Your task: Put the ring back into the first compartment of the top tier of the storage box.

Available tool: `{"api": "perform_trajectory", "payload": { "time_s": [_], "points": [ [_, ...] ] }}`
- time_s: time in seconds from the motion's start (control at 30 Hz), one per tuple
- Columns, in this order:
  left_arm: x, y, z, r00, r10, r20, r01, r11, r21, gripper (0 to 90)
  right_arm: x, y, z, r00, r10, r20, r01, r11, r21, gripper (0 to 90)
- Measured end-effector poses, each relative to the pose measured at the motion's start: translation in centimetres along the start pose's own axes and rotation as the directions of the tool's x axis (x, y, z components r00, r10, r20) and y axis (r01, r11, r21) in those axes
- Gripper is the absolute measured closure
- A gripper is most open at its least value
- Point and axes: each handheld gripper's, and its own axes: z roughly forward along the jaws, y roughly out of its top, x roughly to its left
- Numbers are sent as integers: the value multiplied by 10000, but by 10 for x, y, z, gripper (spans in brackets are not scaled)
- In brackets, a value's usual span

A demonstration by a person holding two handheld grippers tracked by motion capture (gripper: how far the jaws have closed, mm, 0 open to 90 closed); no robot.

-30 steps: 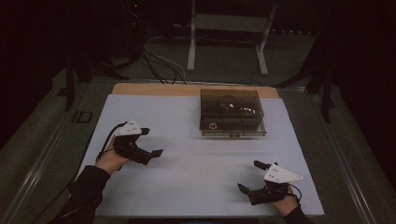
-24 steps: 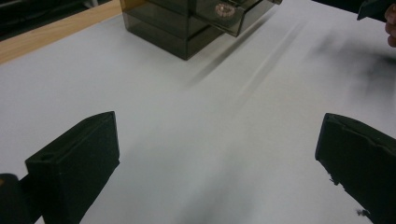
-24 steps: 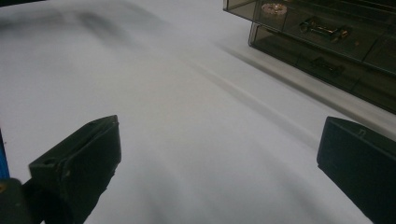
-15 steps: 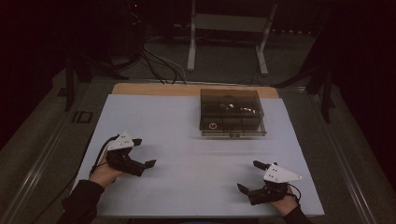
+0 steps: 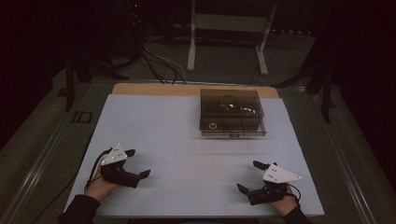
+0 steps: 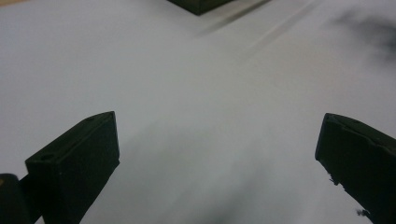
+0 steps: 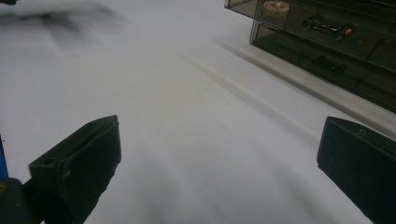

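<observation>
While both grippers rest low on the white table [image 5: 187, 135], left gripper [image 5: 135, 164] and right gripper [image 5: 249, 177] spread wide and empty, the smoky clear drawer box [image 5: 232, 113] sits well ahead (rigid, slick, probably light). Best grip: its front drawer knobs [image 5: 233, 135]. Inside, a beaded ring [image 7: 276, 6] and metal trinkets [image 7: 327, 25].

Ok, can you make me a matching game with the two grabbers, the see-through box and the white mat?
Things:
1. left gripper
2. right gripper
3. smoky clear drawer box
4. white mat

Places:
A. far side of the mat, right of middle
B. near left corner, jaws open
C. covers the tabletop
D. near right corner, jaws open

Pairs: 1-B, 2-D, 3-A, 4-C
</observation>
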Motion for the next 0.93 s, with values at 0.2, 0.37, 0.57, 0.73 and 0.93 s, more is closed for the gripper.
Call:
{"api": "perform_trajectory", "payload": {
  "time_s": [0.2,0.37,0.57,0.73,0.93],
  "points": [
    [-5,-15,-10,9998,54,-166,-55,10000,-51,13,0,0,0,10000,-4,-6,4,10000,28,0],
    [-3,-24,-17,9987,-2,-508,-5,9999,-127,14,0,0,0,10000,-11,0,11,10000,37,0],
    [2,-30,-17,9982,-257,-543,246,9995,-203,14,0,0,2,10000,-33,-27,33,10000,71,0],
    [1,-30,-16,9984,-233,-510,220,9994,-258,14,0,0,2,10000,-51,-43,52,9999,103,0],
    [-1,-30,-15,9992,-178,-371,169,9996,-241,14,0,0,3,10000,-45,-35,46,9999,151,0]
  ]
}}
